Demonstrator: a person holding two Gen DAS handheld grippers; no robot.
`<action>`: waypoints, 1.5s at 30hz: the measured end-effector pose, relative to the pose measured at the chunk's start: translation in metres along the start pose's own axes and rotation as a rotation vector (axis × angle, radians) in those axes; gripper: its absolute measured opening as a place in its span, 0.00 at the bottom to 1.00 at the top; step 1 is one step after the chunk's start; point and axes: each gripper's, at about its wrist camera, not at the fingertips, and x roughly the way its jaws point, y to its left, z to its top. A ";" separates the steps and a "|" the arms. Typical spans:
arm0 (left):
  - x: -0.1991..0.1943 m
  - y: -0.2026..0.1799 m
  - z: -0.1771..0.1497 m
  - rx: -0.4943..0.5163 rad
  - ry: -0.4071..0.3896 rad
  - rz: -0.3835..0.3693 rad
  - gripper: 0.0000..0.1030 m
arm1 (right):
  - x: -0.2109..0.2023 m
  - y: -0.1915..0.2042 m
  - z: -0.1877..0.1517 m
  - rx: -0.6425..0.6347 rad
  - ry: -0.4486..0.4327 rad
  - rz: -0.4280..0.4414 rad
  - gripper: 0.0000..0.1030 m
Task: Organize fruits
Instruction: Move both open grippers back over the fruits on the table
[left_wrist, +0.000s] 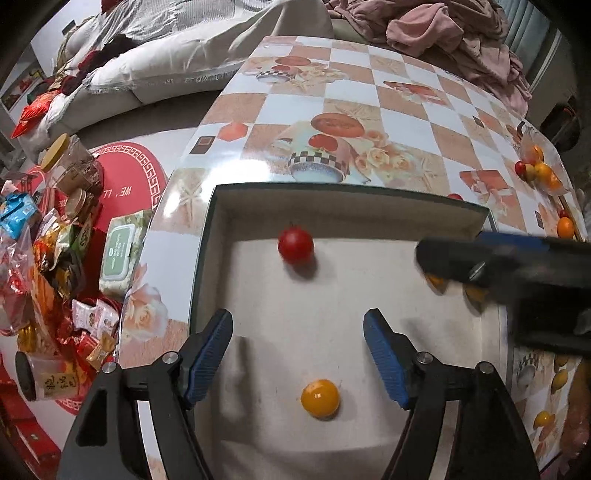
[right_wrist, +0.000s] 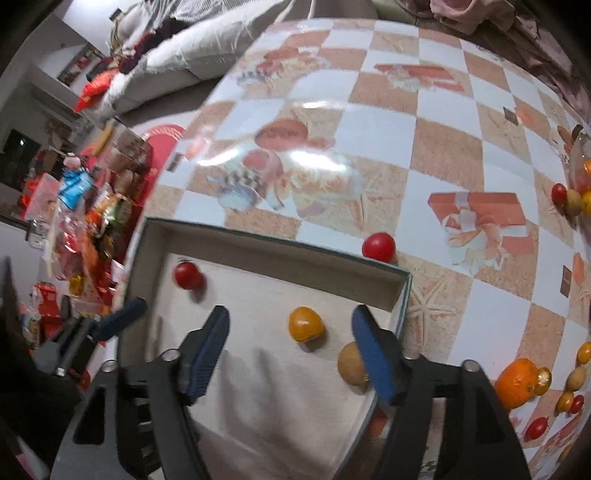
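Both grippers sit over the shallow box (left_wrist: 207, 236) with their blue pads spread apart and nothing between them. From my left gripper (left_wrist: 298, 354) I look straight down into the box; a yellow-orange fruit (left_wrist: 320, 398) lies on the pale floor just below the gap between the pads, touching neither. My right gripper (right_wrist: 290, 350) hangs over the box's right part, jaws released. Its right pad partly covers a tan, rounded fruit (right_wrist: 351, 363) lying near the right wall, though I cannot tell whether pad and fruit touch. Just beyond the fingertips an orange fruit (right_wrist: 305, 324) rests on the box floor.

Farther in, a red tomato (left_wrist: 295, 245) sits near the back wall, toward the left in the right wrist view. In the left wrist view, the right gripper shows as a blurred dark shape crossing the box's right edge.

Outside, a second red tomato (right_wrist: 378, 246) lies on the checkered tablecloth (right_wrist: 443, 155), just beside the far rim. Well apart, at the table's right edge, more loose fruits are scattered, among them a larger orange (right_wrist: 516, 382). Beyond the table's left side I see a pack of wet wipes (left_wrist: 123, 253) amid snack packets, and a sofa farther back.
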 end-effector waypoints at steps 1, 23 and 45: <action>-0.001 -0.001 -0.002 -0.002 0.004 0.001 0.72 | -0.006 -0.001 -0.001 0.005 -0.019 0.008 0.78; -0.052 -0.130 -0.023 0.228 -0.025 -0.117 0.72 | -0.086 -0.118 -0.083 0.257 -0.098 -0.101 0.78; -0.043 -0.268 -0.083 0.423 0.117 -0.231 0.72 | -0.137 -0.263 -0.220 0.563 -0.064 -0.266 0.78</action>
